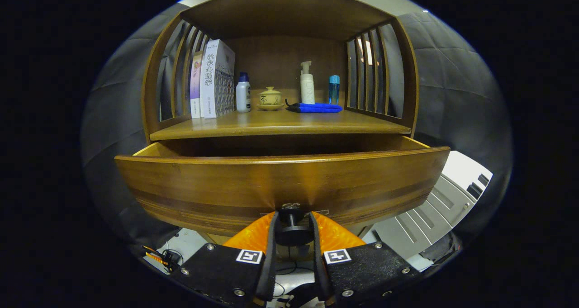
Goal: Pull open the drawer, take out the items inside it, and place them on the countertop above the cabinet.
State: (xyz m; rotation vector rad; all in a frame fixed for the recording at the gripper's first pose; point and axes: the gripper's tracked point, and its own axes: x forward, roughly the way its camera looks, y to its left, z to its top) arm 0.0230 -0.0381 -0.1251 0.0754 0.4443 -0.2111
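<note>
Step in hand: drawer pull, looking partway through. The gripper (292,222) is closed down on the small dark round knob (291,231) at the bottom middle of the curved brown wooden drawer front (280,186), both fingers pressing the knob from either side, narrow gap only as wide as the knob.

The drawer is standing out from the brown wooden cabinet, its pale side walls (151,150) showing at both ends under the wooden countertop (280,125). The drawer's inside is hidden behind the front panel, so the contents are not readable.

Next move, as a judgement: either pulling a bit further straight back, or letting go of the knob, lifting above the front edge and reaching down into the drawer.

Edges and room: the countertop lip is overhanging the rear part of the drawer, so the reach-in gap is looking shallow. Countertop back is holding upright books (212,84), a white bottle with blue cap (243,93), a small yellowish lidded cup (270,97), a white pump bottle (307,84), a slim blue bottle (334,90) and a folded blue cloth (314,107). The front strip of countertop is bare, good for placing. Slatted side rails (368,73) are limiting sideways entry.
</note>
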